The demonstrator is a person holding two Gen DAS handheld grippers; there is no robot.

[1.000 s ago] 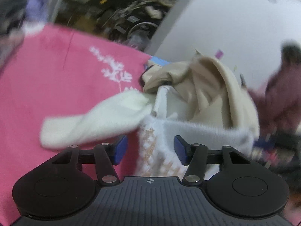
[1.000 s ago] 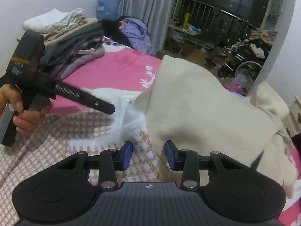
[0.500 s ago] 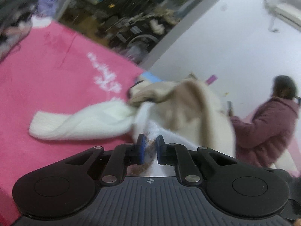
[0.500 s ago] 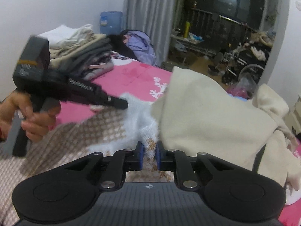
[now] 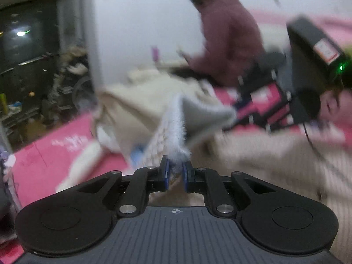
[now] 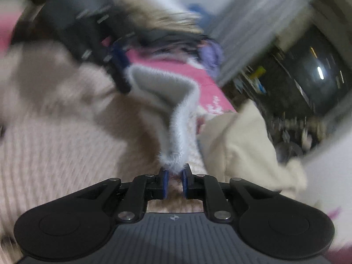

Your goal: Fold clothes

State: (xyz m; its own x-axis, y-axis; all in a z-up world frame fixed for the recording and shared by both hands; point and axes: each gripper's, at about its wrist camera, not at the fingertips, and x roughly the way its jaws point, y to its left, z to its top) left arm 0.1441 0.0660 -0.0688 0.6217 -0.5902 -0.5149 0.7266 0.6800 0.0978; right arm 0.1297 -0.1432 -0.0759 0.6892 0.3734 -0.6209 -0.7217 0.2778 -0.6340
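A fuzzy white-trimmed, beige checked knit garment (image 5: pixel 176 129) hangs stretched between both grippers. My left gripper (image 5: pixel 175 172) has its blue pads pressed on the fuzzy trim, and its jaws are easing open slightly. The other gripper's black body (image 5: pixel 308 70) holds the far end at the upper right. In the right wrist view, my right gripper (image 6: pixel 175 180) is shut on the same fuzzy trim (image 6: pixel 179 132), which loops up to the left gripper's tool (image 6: pixel 99 44). The garment's knit body (image 6: pixel 55 145) spreads below to the left. Both views are motion-blurred.
A cream garment (image 5: pixel 134 112) (image 6: pixel 239 143) lies heaped on the pink bedspread (image 5: pixel 41 156) (image 6: pixel 198 77). A person in a maroon jacket (image 5: pixel 226 44) sits at the back by the white wall. A grey curtain (image 6: pixel 253 30) and a cluttered dark area (image 6: pixel 297 77) lie beyond.
Both grippers went from open over the fuzzy edge to shut on it, then swung sideways and rolled, lifting the trim taut between them.
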